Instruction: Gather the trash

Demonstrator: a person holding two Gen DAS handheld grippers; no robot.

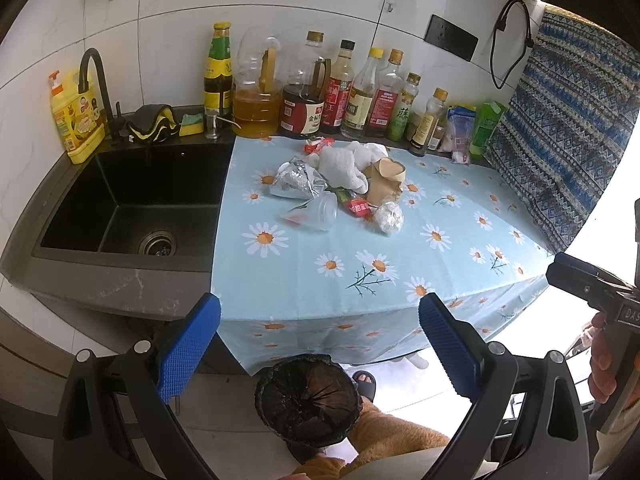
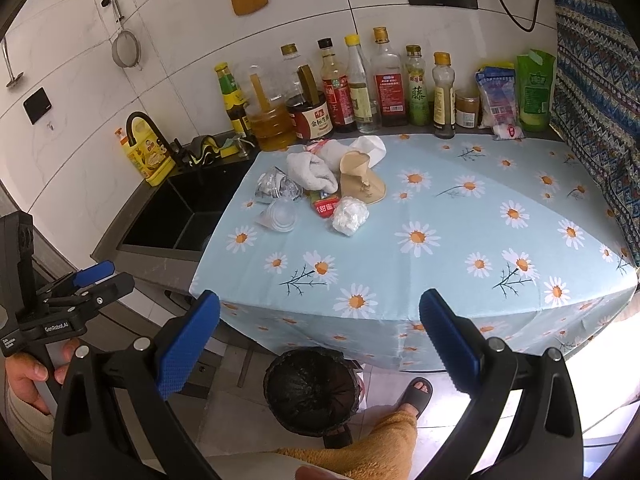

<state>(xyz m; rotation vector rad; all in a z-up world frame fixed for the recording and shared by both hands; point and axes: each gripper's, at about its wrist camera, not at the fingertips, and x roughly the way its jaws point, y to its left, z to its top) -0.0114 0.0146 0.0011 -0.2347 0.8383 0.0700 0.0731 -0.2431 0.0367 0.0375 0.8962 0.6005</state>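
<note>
A pile of trash lies on the daisy-print cloth: crumpled foil (image 1: 297, 179) (image 2: 276, 187), a clear plastic cup (image 1: 314, 213) (image 2: 280, 216), white tissue wads (image 1: 344, 166) (image 2: 314, 170), a brown paper cup (image 1: 386, 182) (image 2: 360, 180), a red wrapper (image 1: 359, 207) (image 2: 326, 208) and a balled clear bag (image 1: 389, 217) (image 2: 350, 216). A black-lined bin (image 1: 307, 398) (image 2: 311, 390) stands on the floor below the counter edge. My left gripper (image 1: 320, 344) is open, held back over the bin. My right gripper (image 2: 320, 344) is open too, likewise short of the counter.
A dark sink (image 1: 132, 208) (image 2: 180, 216) lies left of the cloth. Bottles (image 1: 344, 88) (image 2: 360, 84) line the back wall. A patterned cloth (image 1: 560, 128) hangs at the right. A person's slippered foot (image 2: 416, 394) and orange trouser leg (image 1: 384, 440) are beside the bin.
</note>
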